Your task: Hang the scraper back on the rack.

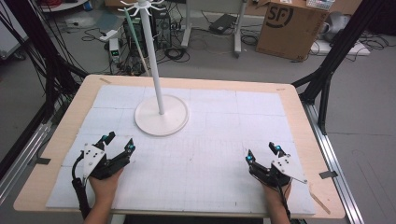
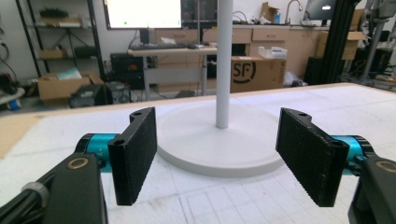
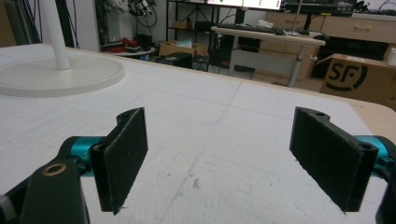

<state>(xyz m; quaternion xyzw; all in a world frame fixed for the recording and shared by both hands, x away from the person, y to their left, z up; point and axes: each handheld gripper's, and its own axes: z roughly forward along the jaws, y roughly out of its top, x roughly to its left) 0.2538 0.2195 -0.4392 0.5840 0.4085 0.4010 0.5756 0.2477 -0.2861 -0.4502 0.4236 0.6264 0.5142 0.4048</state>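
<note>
Ahead of the wide-open, empty left claw (image 1: 119,142) stands the white stand (image 1: 161,115), well apart from the equally open, empty right claw (image 1: 262,153)

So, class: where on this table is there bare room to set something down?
The white mat lies bare between the left gripper and right gripper, and across its far right. The one crowded spot is far left of centre, around the white stand.

The high view looked forward and down from above the person's side, taking in the whole white-matted wooden worktop (image 1: 294,100). Each gripper view sat low, just above the mat, looking out between its own open jaws. All three shared the white round-based pole stand (image 1: 161,116): close and centred in the left gripper view (image 2: 219,140), farther off at the upper left in the right gripper view (image 3: 56,70).
</note>
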